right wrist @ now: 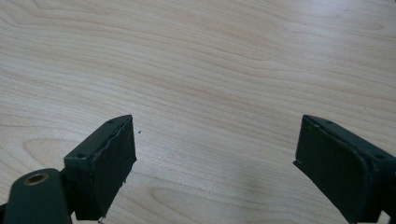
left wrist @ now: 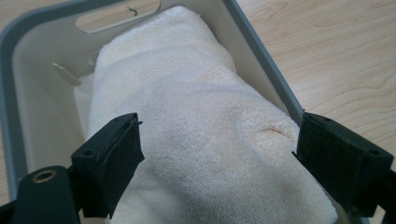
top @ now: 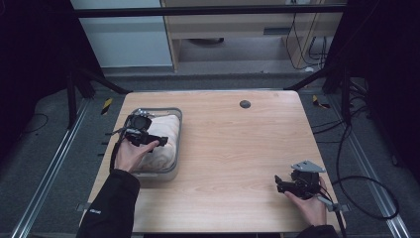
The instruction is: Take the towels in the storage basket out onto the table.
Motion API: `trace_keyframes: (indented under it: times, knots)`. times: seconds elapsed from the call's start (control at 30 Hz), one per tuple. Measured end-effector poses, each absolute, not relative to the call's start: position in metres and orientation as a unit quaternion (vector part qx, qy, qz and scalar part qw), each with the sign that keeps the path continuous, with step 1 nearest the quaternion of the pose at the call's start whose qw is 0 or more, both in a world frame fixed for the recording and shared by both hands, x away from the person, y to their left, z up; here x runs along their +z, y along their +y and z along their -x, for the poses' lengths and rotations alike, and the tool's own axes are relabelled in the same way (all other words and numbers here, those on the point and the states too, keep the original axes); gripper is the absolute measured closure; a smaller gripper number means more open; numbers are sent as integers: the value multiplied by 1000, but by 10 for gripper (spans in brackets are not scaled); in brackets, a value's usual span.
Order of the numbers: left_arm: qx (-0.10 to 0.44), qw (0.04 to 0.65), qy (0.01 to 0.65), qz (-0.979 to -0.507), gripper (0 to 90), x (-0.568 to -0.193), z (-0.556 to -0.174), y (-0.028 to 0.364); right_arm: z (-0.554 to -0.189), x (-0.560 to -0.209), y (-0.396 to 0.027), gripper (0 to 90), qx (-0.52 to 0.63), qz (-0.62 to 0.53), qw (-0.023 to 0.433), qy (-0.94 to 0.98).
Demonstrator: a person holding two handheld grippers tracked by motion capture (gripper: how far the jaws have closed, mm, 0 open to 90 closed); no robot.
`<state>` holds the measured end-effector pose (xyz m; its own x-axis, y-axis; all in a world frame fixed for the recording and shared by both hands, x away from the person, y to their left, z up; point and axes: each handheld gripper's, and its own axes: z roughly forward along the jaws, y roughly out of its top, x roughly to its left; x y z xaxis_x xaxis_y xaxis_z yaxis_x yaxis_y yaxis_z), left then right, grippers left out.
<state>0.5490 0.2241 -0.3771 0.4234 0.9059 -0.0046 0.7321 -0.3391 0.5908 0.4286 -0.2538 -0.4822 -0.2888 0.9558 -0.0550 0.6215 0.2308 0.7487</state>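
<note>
**Tongs released over the towel in the bin**

The left tongs (left wrist: 215,154) stand wide apart over the towel (left wrist: 196,121), one jaw on each side of the roll, neither pad pressing into the cloth. A shallow dent shows in the pile near the right-hand jaw. In the high view the left tongs (top: 140,130) hang above the near-left part of the table (top: 237,148), the hand under them resting at the bin's edge.

The towel lies rolled inside the grey bin (left wrist: 261,56), running along its length and filling most of it. It sits snug against one long wall, with some bare floor showing on the other side, beside a slot handle in the far end wall. Laid lengthwise like this, the roll fits the bin's shape and cannot unroll sideways, which is likely why it was set so.

The right tongs (right wrist: 215,163) are also released, with nothing but bare wood between them. In the high view the right tongs (top: 292,186) rest low at the near-right corner of the table, well apart from the bin. Parked there, they leave the left hand free room.

Judging by the open jaws and the settled roll, the towel looks placed, and the left hand is free to draw away.
</note>
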Motion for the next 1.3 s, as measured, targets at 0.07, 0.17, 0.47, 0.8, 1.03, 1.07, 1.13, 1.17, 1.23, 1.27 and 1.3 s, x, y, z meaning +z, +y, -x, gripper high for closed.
trace_keyframes:
  times: [0.07, 0.17, 0.47, 0.8, 1.03, 1.07, 1.13, 1.17, 1.23, 1.27, 1.3]
  knots:
    - [161, 261, 514, -801, 117, -382, -551, 223, -429, -482, -254, 121, 314, -533, 264, 739]
    - [151, 252, 519, -803, 105, -390, -553, 223, -429, -483, -254, 118, 313, -536, 261, 740]
    - [141, 241, 531, -800, 61, -409, -556, 226, -431, -486, -253, 105, 306, -536, 250, 746]
    - [108, 223, 553, -795, 56, -433, -558, 229, -432, -488, -253, 97, 302, -536, 242, 750]
    - [89, 223, 554, -797, 235, -433, -557, 228, -432, -488, -253, 97, 302, -535, 239, 752]
    - [88, 223, 555, -797, 259, -433, -557, 228, -432, -488, -253, 97, 301, -535, 239, 752]
    - [87, 223, 558, -795, 307, -432, -557, 228, -432, -488, -253, 97, 301, -535, 238, 753]
    - [86, 224, 559, -794, 339, -432, -557, 228, -432, -488, -252, 97, 301, -535, 237, 753]
    - [85, 223, 559, -794, 394, -430, -556, 228, -432, -488, -252, 97, 302, -535, 236, 753]
    - [87, 224, 557, -795, 424, -430, -556, 228, -432, -488, -252, 97, 302, -535, 236, 753]
    - [88, 226, 556, -795, 460, -429, -556, 228, -432, -488, -252, 97, 301, -534, 237, 754]
